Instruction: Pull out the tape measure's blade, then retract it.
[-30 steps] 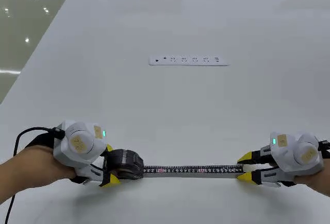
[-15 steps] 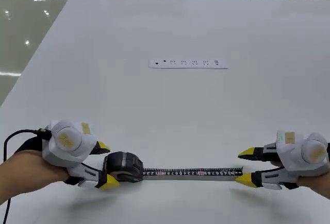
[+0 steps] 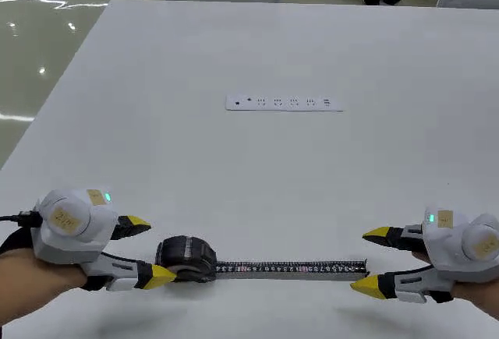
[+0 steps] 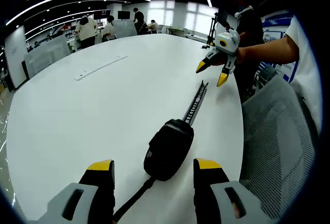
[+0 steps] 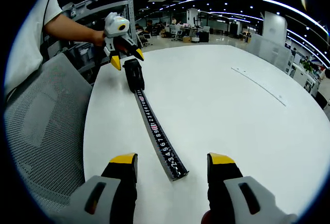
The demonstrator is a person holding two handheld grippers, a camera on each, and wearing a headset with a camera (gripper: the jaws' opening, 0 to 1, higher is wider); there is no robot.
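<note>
Head view: a smooth, glossy white table [image 3: 257, 167] carries a black, rounded tape measure [image 3: 185, 259] near its front edge. Its flat, dark blade [image 3: 292, 266] with pale numerals lies drawn out to the right. The yellow-tipped left gripper [image 3: 156, 250] stands open just beside the case, clasping nothing. The right gripper [image 3: 365, 261] is likewise open, with the blade's free end lying between its jaws, untouched. A flat white power strip [image 3: 284, 104] lies well beyond. The blade's end hook is indistinct.
</note>
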